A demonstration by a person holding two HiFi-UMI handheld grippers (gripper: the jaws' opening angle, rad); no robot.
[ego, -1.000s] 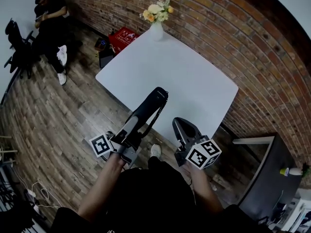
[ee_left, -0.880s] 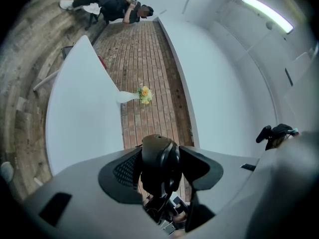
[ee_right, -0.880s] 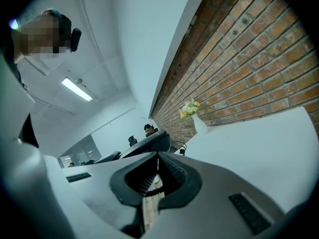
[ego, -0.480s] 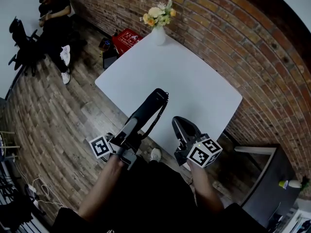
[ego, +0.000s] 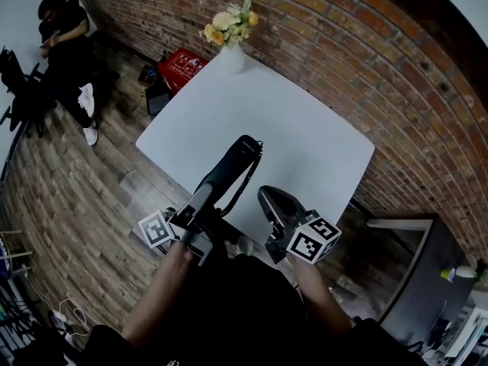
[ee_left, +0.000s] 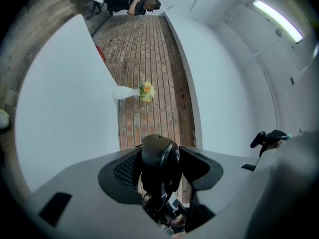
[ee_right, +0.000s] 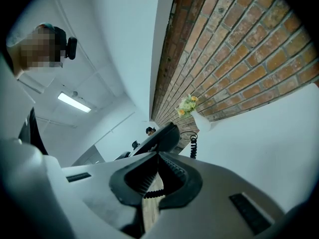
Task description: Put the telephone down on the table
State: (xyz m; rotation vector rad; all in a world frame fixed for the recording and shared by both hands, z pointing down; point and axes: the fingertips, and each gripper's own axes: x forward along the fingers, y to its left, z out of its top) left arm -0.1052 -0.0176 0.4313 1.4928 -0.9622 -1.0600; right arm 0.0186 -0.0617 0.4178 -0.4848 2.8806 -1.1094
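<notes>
Clamping the curved black telephone [ego: 232,166], left tool [ee_left: 159,166] faces smooth white table [ego: 305,136]; right tool [ee_right: 158,172] closed.

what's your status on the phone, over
Left gripper shut on the telephone; right gripper shut, empty. Telephone in the air at the table near edge, not yet down. Only a flower vase at the far end.

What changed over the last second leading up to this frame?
Both tools edged a little further in toward the table, the left tool carrying the handset along. Nothing was grasped or released: the left tool still clamps the handset, and the right tool stays shut and empty. The vase has not moved.
</notes>
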